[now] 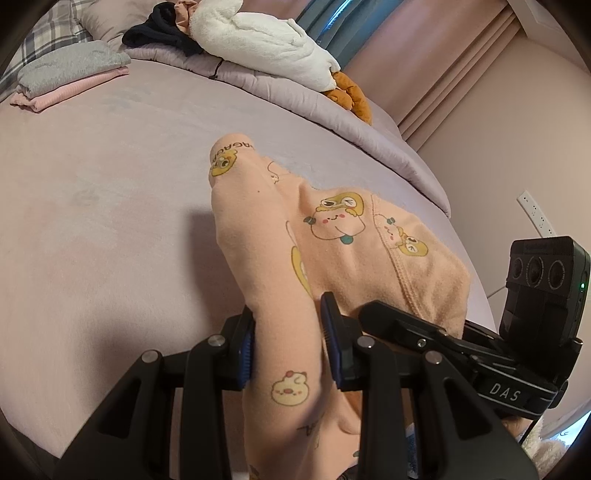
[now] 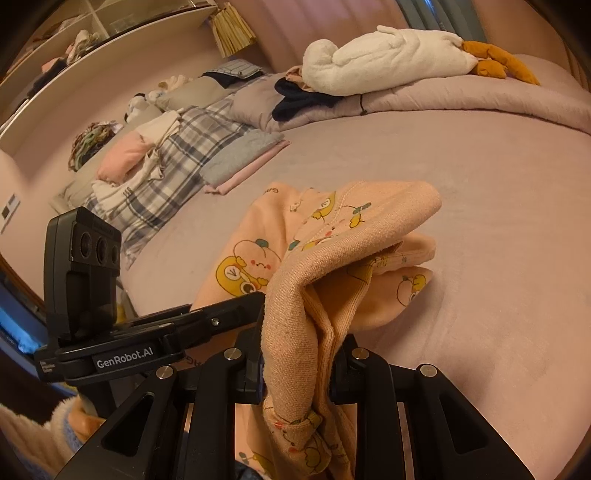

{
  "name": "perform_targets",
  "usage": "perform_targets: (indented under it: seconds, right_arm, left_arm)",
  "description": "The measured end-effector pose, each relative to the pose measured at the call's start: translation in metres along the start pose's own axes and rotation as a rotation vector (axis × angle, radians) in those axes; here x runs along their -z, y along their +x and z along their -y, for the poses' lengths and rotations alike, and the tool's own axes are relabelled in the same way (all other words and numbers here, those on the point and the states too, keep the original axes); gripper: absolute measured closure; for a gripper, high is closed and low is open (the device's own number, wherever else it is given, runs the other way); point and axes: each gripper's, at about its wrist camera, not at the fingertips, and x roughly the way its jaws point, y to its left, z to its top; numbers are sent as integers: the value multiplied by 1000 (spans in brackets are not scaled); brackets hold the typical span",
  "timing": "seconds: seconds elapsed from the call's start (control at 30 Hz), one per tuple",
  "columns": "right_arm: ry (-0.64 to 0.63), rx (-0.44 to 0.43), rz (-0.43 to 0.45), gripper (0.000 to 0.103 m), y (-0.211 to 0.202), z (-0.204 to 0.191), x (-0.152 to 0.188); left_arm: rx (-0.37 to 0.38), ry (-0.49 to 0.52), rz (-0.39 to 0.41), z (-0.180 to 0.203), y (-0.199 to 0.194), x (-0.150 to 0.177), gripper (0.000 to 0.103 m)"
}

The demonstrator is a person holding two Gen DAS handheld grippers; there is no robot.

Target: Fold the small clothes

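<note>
A small peach garment [image 1: 332,243] printed with yellow cartoon animals hangs bunched over the pink bed. My left gripper [image 1: 286,332] is shut on a fold of it; cloth runs between the blue pads. My right gripper [image 2: 299,354] is shut on another part of the same garment [image 2: 332,258], near its ribbed hem. The two grippers are close together: the right one shows in the left wrist view [image 1: 424,332], the left one in the right wrist view [image 2: 155,332]. The fingertips are partly hidden by cloth.
The pink bedsheet [image 1: 92,221] spreads to the left. A folded grey and pink stack [image 1: 70,74] lies at the far left. A white plush toy [image 1: 266,40], dark clothes [image 1: 159,33] and a rolled quilt [image 1: 332,107] lie at the back. Plaid pillow [image 2: 177,162].
</note>
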Motion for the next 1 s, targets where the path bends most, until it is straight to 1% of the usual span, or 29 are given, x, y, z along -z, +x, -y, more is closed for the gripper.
perform_targets:
  seconds: [0.63, 1.0]
  right_arm:
    - [-7, 10, -15, 78, 10, -6, -3]
    - [-6, 19, -4, 78, 16, -8, -5]
  left_arm:
    - [-7, -7, 0, -4, 2, 1, 73]
    - [-10, 9, 4, -4, 7, -8, 73]
